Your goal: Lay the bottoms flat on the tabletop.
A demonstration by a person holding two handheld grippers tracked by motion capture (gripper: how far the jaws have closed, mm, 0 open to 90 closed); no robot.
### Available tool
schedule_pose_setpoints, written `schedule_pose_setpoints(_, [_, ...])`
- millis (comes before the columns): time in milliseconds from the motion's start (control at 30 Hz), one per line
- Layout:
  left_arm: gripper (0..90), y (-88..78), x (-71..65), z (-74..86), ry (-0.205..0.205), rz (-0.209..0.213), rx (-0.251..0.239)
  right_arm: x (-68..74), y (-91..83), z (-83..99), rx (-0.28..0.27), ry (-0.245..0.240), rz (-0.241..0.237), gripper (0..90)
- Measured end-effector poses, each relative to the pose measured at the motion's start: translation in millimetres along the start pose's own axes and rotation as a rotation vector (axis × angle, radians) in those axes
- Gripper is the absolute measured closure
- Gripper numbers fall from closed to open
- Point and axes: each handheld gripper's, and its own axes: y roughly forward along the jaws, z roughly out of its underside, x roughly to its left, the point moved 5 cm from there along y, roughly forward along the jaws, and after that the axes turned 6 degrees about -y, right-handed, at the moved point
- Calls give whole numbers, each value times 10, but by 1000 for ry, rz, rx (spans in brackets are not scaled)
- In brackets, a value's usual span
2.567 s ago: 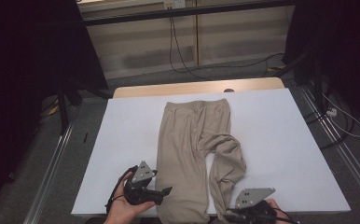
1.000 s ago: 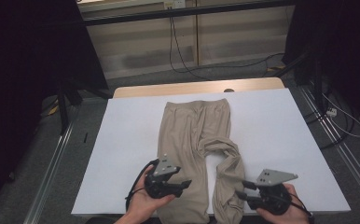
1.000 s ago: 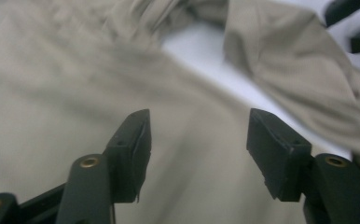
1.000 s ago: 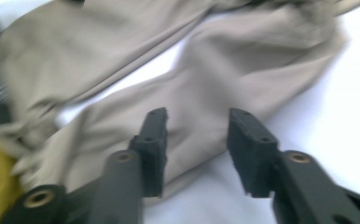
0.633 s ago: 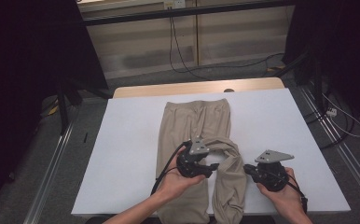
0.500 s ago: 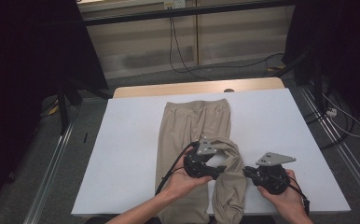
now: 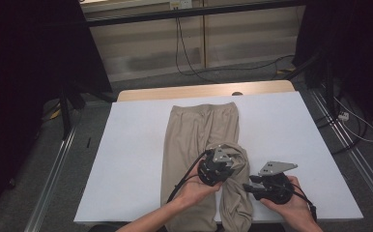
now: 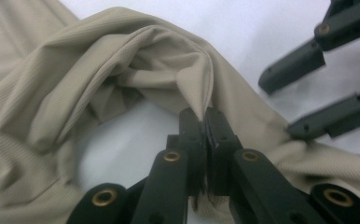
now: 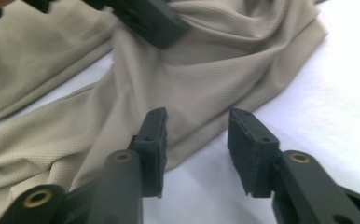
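- Beige trousers (image 7: 199, 140) lie lengthwise on the white table (image 7: 126, 159), with the right leg bunched up in a fold near the front edge.
- Left gripper (image 8: 205, 122) has just snapped closed and its jaws are pinching a ridge of that bunched fabric.
- Right gripper (image 9: 196, 140) has just been opening; its jaws stand partway apart over the leg's edge, nothing between them, just beside the left one.

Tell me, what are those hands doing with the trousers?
A person is straightening beige trousers on a white table with a gripper in each hand. The left gripper has just closed and pinches a fold of the rumpled leg. The right gripper has just been opening; its jaws stand apart at the leg's edge with nothing between them.
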Motion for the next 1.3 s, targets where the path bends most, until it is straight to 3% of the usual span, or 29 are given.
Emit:
schedule_pose_setpoints(133, [878, -232, 76, 1, -44, -4, -29, -49, -68, -17, -40, 26, 21, 551])
schedule_pose_setpoints(200, [877, -339, 139, 38, -53, -22, -29, -77, -98, -23, -61, 40, 21, 592])
schedule_pose_setpoints(300, [878, -473, 267, 123, -107, -31, -37, -91, -94, -13, -44, 40, 28, 671])
schedule_pose_setpoints(400, [874, -580, 377, 219, -167, -25, -37, -57, -54, -23, -33, 28, 16, 676])
schedule_pose_setpoints(500, [873, -618, 446, 340, -151, -69, -4, -6, 25, -65, -20, 15, 5, 646])
schedule_pose_setpoints(600, [846, -616, 487, 421, -148, -83, 20, 71, 126, -127, 1, -9, -14, 611])
schedule_pose_setpoints(667, [791, -603, 520, 465, -158, -90, 17, 133, 194, -198, -7, -22, -21, 588])
schedule_pose_setpoints(800, [715, -586, 584, 508, -173, -122, 21, 240, 306, -335, -39, -60, -32, 626])
schedule_pose_setpoints(933, [693, -583, 635, 529, -157, -163, 34, 382, 390, -360, -32, -99, -72, 598])
schedule_pose_setpoints(967, [693, -572, 642, 543, -156, -170, 41, 404, 419, -338, -10, -113, -63, 569])
schedule_pose_setpoints(1067, [694, -556, 653, 568, -155, -194, 59, 440, 449, -307, -13, -139, -42, 559])
schedule_pose_setpoints(1100, [694, -554, 656, 571, -158, -203, 59, 434, 446, -304, -12, -134, -44, 580])
schedule_pose_setpoints(1133, [687, -553, 657, 573, -159, -202, 59, 427, 439, -304, -6, -132, -38, 692])
schedule_pose_setpoints(1167, [676, -552, 657, 569, -161, -191, 53, 418, 424, -305, -1, -131, -32, 871])
schedule_pose_setpoints(1267, [669, -547, 647, 551, -151, -185, 44, 336, 358, -264, 5, -71, -48, 896])
schedule_pose_setpoints(1300, [670, -538, 639, 547, -152, -183, 44, 307, 320, -251, 5, -71, -37, 897])
